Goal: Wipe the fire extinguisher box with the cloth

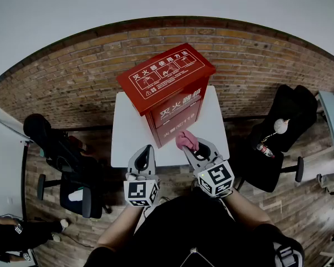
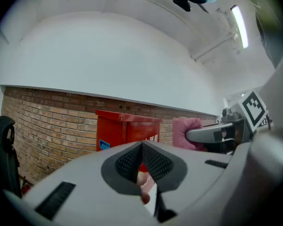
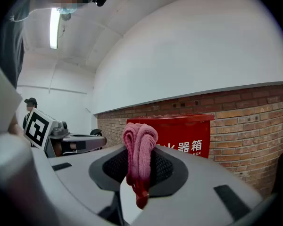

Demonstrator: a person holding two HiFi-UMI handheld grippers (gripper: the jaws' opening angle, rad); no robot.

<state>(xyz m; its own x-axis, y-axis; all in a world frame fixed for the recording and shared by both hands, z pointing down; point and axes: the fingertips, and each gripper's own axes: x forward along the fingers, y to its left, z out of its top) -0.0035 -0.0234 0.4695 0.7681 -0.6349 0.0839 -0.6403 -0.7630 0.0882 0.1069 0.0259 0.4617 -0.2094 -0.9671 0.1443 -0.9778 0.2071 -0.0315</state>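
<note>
Your right tongs (image 3: 140,155) are squeezed shut on the pink cloth (image 3: 140,134). The cloth is bunched up. Its top puffs out above the tips and a thin end hangs down below them.

Your left tongs (image 2: 142,146) are closed tight with nothing in them. They touch nothing.

From the head view, both tongs are over the near edge of the white desk (image 1: 124,141), side by side and a little apart. The cloth is right in front of the red fire extinguisher box (image 1: 168,90), low down on its front. You cannot tell if it touches the box.

The box stands upright in the middle of the desk, with its back near the brick wall (image 1: 72,79). Its front, with white letters, faces you and is turned a little to one side. Its sloped lid tips toward you, and the long side of the lid runs from left to right.
</note>
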